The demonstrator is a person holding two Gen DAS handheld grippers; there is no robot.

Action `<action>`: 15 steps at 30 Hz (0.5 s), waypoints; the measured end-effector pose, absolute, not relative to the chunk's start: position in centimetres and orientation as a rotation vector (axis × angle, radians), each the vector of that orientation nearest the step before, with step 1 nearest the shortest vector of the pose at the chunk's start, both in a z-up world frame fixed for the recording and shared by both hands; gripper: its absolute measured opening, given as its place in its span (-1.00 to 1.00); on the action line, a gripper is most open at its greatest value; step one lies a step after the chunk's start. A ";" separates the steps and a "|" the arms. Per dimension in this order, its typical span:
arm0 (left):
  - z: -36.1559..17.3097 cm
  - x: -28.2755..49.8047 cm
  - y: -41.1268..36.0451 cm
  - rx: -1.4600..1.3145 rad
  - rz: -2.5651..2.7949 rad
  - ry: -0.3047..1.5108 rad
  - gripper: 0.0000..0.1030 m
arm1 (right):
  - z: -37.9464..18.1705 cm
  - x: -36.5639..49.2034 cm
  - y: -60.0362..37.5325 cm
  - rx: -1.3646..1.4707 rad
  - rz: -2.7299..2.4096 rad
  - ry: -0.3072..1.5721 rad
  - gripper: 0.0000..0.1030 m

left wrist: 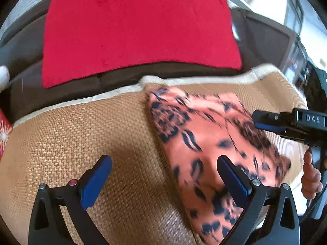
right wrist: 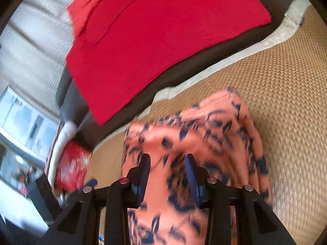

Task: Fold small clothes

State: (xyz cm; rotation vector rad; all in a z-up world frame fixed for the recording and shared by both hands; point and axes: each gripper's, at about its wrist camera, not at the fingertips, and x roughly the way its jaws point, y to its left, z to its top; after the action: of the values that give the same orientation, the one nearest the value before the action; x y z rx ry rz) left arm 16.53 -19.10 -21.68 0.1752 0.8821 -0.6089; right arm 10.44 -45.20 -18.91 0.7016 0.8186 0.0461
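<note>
The left gripper (left wrist: 164, 180), black with blue pads, hangs wide open over the woven tan mat (left wrist: 77, 134) with nothing between its jaws; its right finger sits above the near left edge of the orange cloth with dark blue leaf print (left wrist: 206, 143). The right gripper (right wrist: 167, 173) hovers over the same cloth (right wrist: 204, 134), jaws partly apart. The frames are blurred, and whether any fabric is pinched there cannot be told. In the left wrist view the right gripper (left wrist: 265, 123) comes in from the right edge, with the person's hand (left wrist: 310, 177) on its handle.

The cloth lies on the right half of the mat, already doubled into a rough rectangle set skew to the mat's cream-trimmed far edge (left wrist: 114, 94). It looks thin, light and limp, likely to sag and slide on the weave, so a pinch at a corner or along a folded edge should hold better than a grab at the middle.

The mat's left half is bare and gives open room. Beyond the far edge lies a flat red fabric piece (left wrist: 141, 32) on a dark brown surface (left wrist: 26, 94), well apart from the cloth.
</note>
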 end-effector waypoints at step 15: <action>-22.7 16.3 -19.2 0.186 -0.683 0.845 1.00 | -19.6 3.0 -51.3 0.814 -0.017 0.666 0.66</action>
State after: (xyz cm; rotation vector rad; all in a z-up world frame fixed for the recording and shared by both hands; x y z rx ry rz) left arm 16.28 -19.24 -22.65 0.1857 0.8447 -0.6828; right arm 3.03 -51.32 -19.57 0.8144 0.6662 -0.0174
